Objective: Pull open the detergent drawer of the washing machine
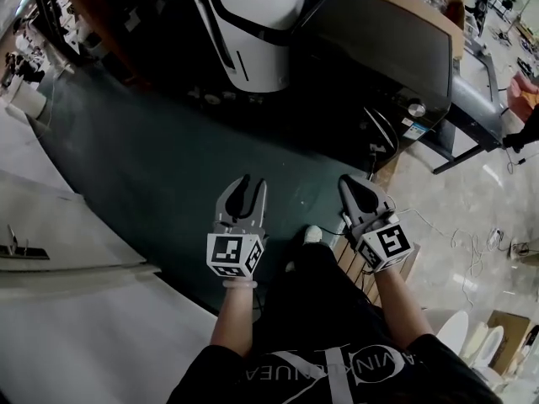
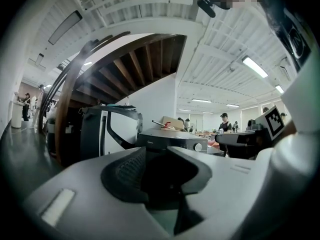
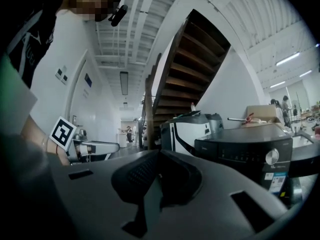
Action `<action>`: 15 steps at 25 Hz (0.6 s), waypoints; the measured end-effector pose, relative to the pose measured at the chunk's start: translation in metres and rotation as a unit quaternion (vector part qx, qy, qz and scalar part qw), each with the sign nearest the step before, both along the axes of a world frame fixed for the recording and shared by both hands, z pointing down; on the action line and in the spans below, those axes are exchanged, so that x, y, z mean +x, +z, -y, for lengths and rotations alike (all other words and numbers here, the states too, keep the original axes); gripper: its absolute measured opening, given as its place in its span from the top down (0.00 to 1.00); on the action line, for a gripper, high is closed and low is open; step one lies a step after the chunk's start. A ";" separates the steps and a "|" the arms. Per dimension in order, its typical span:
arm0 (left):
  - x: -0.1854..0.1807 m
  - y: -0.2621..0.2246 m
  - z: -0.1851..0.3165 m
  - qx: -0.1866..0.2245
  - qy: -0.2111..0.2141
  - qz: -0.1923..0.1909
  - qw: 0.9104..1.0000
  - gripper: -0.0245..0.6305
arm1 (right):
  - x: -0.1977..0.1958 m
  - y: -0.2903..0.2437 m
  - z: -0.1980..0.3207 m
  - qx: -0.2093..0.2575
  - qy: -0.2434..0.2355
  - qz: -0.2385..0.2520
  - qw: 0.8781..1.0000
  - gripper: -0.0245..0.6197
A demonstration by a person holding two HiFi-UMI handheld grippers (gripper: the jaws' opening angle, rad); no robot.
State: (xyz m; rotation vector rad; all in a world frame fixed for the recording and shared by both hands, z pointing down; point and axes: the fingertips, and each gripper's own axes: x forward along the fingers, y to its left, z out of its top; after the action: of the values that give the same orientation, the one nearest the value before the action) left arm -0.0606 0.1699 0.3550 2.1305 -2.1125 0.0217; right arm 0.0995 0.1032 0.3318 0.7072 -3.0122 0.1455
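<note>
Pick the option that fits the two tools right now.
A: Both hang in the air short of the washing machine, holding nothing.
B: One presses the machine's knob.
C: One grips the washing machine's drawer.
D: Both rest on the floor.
A: in the head view the left tool and the right tool hang above the dark floor, apart from the washing machine, and each tool's own view shows nothing held.

The washing machine (image 1: 383, 53) is a black box with a flat top and stands upright at the far right. Its front control panel (image 3: 240, 156) carries a round silver knob (image 3: 271, 156) near the right end. The detergent drawer cannot be told apart on this dark panel.
</note>
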 end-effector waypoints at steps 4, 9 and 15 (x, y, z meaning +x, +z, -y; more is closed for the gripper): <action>-0.004 0.007 0.030 -0.006 0.010 -0.007 1.000 0.79 | -0.002 0.007 0.027 -0.012 0.012 -0.001 1.000 0.94; -0.013 0.012 0.074 -0.015 0.014 -0.011 1.000 0.79 | -0.007 0.013 0.066 -0.010 0.020 -0.009 1.000 0.94; -0.022 0.012 0.132 -0.021 0.020 -0.003 1.000 0.79 | -0.015 0.021 0.114 -0.008 0.022 -0.018 1.000 0.94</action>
State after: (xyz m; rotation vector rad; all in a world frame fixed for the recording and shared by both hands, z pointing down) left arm -0.0822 0.0377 0.3671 2.1458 -2.0470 0.0622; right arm 0.0842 -0.0109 0.3527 0.7661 -2.9596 0.1552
